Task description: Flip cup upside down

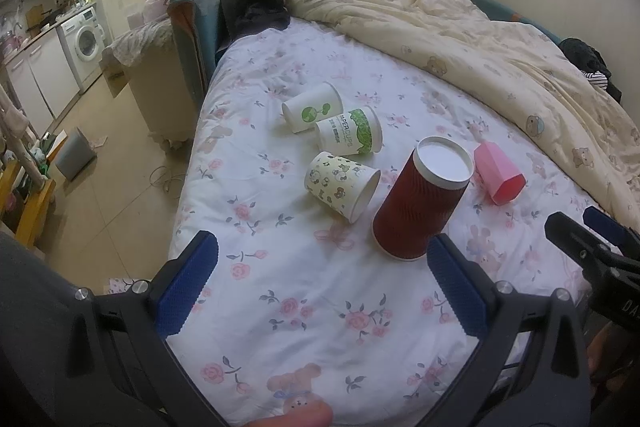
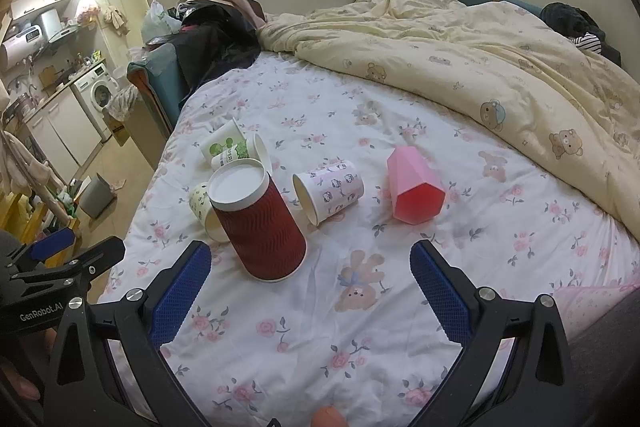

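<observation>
Red cup (image 1: 420, 199) stands mouth-down on the bed (image 1: 320, 307), centre-right of my left view, just beyond my left gripper (image 1: 324, 291), whose jaws gape wide, empty. My right gripper (image 2: 310, 295) is likewise spread wide. Pink cup (image 2: 414, 189) lies tipped nearby.

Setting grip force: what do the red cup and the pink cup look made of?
Red cup: likely paper, matte, with a wavy embossed sleeve and a white rolled edge.
Pink cup: probably hard plastic, smooth and faceted, slightly translucent where the mouth glows redder.
</observation>
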The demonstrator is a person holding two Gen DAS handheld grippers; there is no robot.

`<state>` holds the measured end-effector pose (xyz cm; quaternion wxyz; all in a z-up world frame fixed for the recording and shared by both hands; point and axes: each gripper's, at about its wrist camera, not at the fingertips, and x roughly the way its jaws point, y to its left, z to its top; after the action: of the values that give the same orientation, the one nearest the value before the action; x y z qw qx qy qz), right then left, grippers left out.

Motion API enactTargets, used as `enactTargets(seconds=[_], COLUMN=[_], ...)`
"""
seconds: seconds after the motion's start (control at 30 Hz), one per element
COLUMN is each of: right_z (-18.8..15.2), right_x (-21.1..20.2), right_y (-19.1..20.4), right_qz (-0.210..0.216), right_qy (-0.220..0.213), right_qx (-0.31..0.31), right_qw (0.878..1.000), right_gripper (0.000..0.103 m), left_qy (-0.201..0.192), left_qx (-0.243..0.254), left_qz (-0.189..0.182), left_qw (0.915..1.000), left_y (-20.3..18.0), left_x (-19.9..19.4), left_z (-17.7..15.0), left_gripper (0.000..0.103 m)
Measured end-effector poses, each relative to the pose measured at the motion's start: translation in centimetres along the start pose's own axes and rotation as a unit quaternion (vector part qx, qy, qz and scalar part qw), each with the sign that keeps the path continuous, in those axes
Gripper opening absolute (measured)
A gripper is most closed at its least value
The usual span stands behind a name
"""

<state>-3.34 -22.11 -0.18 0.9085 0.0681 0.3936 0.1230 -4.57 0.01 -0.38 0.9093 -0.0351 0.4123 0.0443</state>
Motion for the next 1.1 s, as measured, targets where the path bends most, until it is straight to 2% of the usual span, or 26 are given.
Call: enactTargets(seconds=[1.1], right_z=[-0.3], right_x=[-0.15], right_y=[0.06], right_qz=[0.0], right_qy=[0.004], right_qx=[0.003], right_qw=[1.0], right_gripper=[0.102], left_qy=[0.007], left_qx=[-0.007], left_qz=[-0.001], left_qw=[1.0], left_y=[0.05], left_x=[0.34], left_z=[-0.18], left_gripper=[0.103])
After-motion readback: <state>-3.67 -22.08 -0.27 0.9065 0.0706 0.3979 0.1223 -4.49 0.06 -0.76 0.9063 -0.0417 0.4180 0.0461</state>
